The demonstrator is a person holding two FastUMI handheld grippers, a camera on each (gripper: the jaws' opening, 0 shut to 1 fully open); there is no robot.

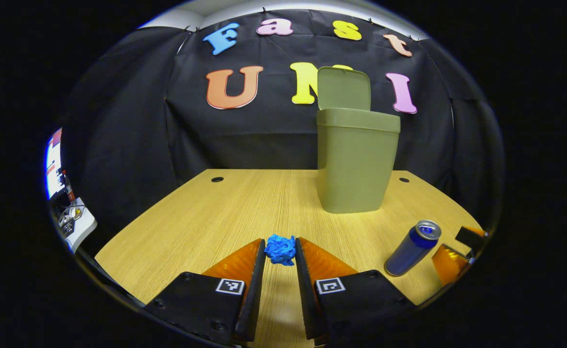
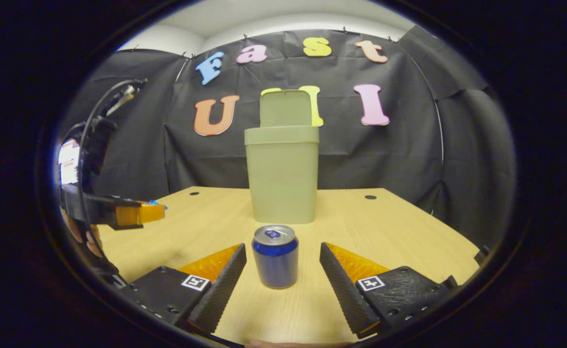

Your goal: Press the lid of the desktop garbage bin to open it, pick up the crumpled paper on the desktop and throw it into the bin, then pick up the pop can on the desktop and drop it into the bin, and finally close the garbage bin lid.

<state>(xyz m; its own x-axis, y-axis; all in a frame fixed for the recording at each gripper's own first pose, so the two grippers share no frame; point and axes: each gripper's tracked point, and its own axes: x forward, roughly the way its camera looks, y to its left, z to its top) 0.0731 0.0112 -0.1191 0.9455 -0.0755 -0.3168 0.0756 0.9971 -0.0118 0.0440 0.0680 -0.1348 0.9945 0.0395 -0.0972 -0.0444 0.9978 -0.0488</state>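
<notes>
Paper first: the crumpled blue paper ball [image 1: 281, 249] sits on the pale wooden desktop [image 1: 206, 217], between the fingertips of the left gripper [image 1: 280, 251], whose jaws look closed against its two sides, so I judge it gripped. It should be very light and soft, squashing under pressure; its middle is the sensible place to hold. The tall olive-green plastic bin [image 1: 356, 164] stands farther back with its lid [image 1: 344, 88] raised upright. The blue aluminium pop can [image 2: 275, 256] stands upright between the spread fingers of the right gripper [image 2: 283, 263], untouched; it is smooth, thin-walled and easily dented, best held mid-body. Nothing lies between paper and bin; the can stands off to the side.
</notes>
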